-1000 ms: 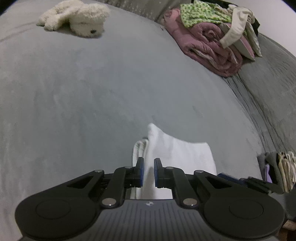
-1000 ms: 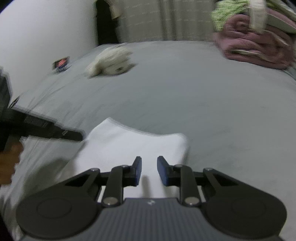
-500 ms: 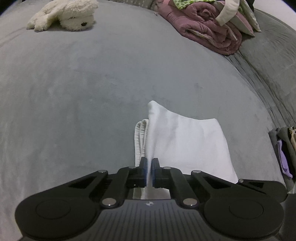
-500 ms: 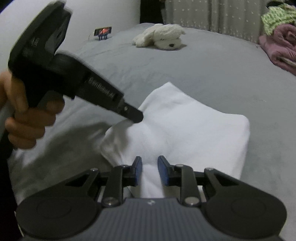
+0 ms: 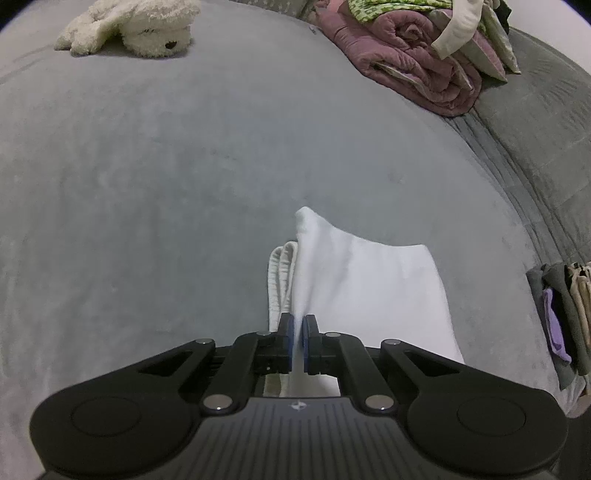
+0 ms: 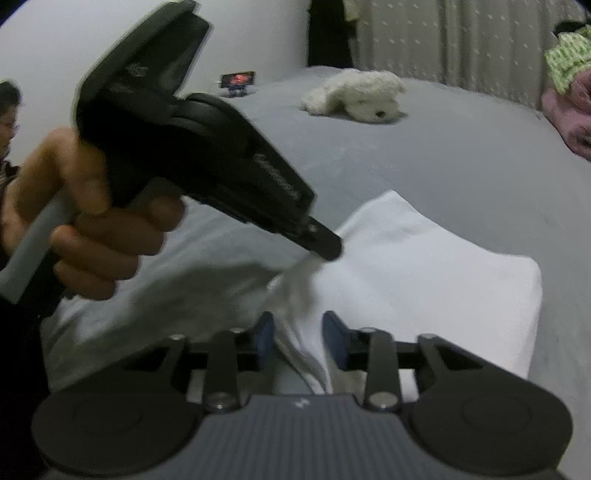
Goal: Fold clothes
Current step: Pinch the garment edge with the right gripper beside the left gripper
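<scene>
While a white folded garment [image 5: 369, 291] lies on the grey bed [image 5: 166, 184], near its front edge, a raised fold along the garment's left side is pinched between the pressed-together pads of the left gripper [image 5: 298, 332]; the gripper's 2 fingers meet on the cloth, and a ribbed cream hem is seen just left of the fold. In the right wrist view the left gripper [image 6: 325, 247] is seen held in a hand [image 6: 92, 236], its tip touching the garment [image 6: 424, 273] at that fold. The right gripper [image 6: 298, 336] is held low over the near edge of the garment; its jaws are opening, a bunched ridge of white cloth lies between them, and the pads are not pressed on it. A white plush dog [image 5: 129, 26] is seen at the far side of the bed, well apart from the garment; a pile of pink bedding and clothes [image 5: 424, 55] is heaped at the far right; a small stack of folded clothes [image 5: 561, 317] sits at the right edge, near the garment. A phone on a stand [image 6: 238, 83] is seen at the far left of the bed, before a pale curtain [image 6: 461, 37].
</scene>
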Motion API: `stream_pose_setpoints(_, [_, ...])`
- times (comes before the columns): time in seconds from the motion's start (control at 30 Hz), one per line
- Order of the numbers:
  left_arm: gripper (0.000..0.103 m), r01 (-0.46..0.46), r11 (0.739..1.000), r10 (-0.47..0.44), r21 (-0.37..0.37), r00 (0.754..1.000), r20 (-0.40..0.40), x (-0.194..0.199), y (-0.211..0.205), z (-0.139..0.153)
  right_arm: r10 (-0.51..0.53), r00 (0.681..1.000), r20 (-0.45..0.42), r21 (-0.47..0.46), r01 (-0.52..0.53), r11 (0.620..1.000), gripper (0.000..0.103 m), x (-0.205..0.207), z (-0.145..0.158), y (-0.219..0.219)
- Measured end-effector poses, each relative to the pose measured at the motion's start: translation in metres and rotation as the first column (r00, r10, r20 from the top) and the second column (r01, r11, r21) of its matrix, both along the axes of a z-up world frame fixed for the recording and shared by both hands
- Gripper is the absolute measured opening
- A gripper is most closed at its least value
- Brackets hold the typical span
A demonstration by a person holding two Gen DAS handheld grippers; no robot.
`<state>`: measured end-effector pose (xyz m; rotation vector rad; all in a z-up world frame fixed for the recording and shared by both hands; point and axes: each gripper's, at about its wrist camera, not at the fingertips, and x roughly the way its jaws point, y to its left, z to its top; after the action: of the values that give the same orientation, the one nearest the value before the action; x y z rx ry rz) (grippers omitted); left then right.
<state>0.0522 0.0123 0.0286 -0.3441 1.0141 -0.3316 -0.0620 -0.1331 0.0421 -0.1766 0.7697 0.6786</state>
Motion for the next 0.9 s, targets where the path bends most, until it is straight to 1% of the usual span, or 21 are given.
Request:
stream_pose_setpoints(0.17, [0.004,-0.002,1.0,0.002,0.018,1.0,0.006,-0.001,-0.003,-0.001,0.054,0.996,0.075,-0.111,-0.045,0.993,0.033,-0.015,-0.008,0.022])
stream_pose_setpoints(0.23, [0.004,-0.002,1.0,0.002,0.022,1.0,0.007,-0.001,-0.003,-0.001,0.074,0.989,0.129,-0.164,-0.052,0.985,0.033,-0.022,-0.012,0.033])
stream_pose_setpoints(0.3, [0.004,0.0,0.999,0.0,0.032,1.0,0.011,-0.002,-0.005,0.0,0.071,0.98,0.186,-0.221,-0.029,0.975,0.031,-0.026,-0.018,0.043])
stream_pose_setpoints(0.33, [0.004,0.001,0.999,-0.001,0.037,1.0,0.013,-0.002,-0.005,0.0,0.067,0.977,0.202,-0.239,-0.017,0.971,0.027,-0.026,-0.021,0.046])
stream_pose_setpoints(0.37, [0.004,0.0,0.999,-0.001,0.039,1.0,0.018,-0.003,-0.005,0.002,0.062,0.975,0.214,-0.248,-0.007,0.969,0.012,-0.026,-0.023,0.049])
stream_pose_setpoints(0.4, [0.004,-0.001,0.999,0.0,0.04,1.0,0.022,-0.004,-0.005,0.003,0.052,0.974,0.219,-0.246,0.004,0.969,0.009,-0.025,-0.023,0.051])
stream_pose_setpoints(0.43, [0.004,-0.002,0.999,0.001,0.038,1.0,0.031,-0.004,-0.005,0.005,0.035,0.976,0.216,-0.227,0.015,0.974,0.008,-0.024,-0.02,0.051])
stream_pose_setpoints(0.5, [0.004,-0.003,0.999,0.002,0.033,0.999,0.049,-0.006,-0.003,0.01,0.0,0.979,0.202,-0.155,0.031,0.987,0.008,-0.022,-0.01,0.047])
stream_pose_setpoints(0.57, [0.004,-0.005,0.999,0.004,0.04,0.999,0.046,-0.005,-0.002,0.009,-0.019,0.979,0.204,-0.112,0.042,0.993,0.008,-0.02,-0.002,0.045])
stream_pose_setpoints(0.7, [0.004,-0.006,0.998,0.003,0.066,0.999,0.033,-0.002,-0.006,0.002,-0.045,0.991,0.129,-0.07,0.055,0.996,0.008,-0.01,-0.007,0.043])
stream_pose_setpoints(0.83, [0.006,0.02,0.995,-0.024,0.098,0.999,0.036,-0.002,-0.01,0.0,-0.024,0.993,0.116,-0.114,0.037,0.993,0.009,-0.008,-0.014,0.047])
stream_pose_setpoints(0.87, [0.01,0.025,0.994,-0.029,0.108,0.999,0.036,-0.002,-0.01,0.001,-0.017,0.993,0.115,-0.127,0.032,0.991,0.012,-0.007,-0.016,0.049])
stream_pose_setpoints(0.9, [0.01,0.025,0.993,-0.029,0.112,0.999,0.038,-0.002,-0.009,0.003,-0.011,0.994,0.11,-0.132,0.026,0.991,0.013,-0.007,-0.016,0.05])
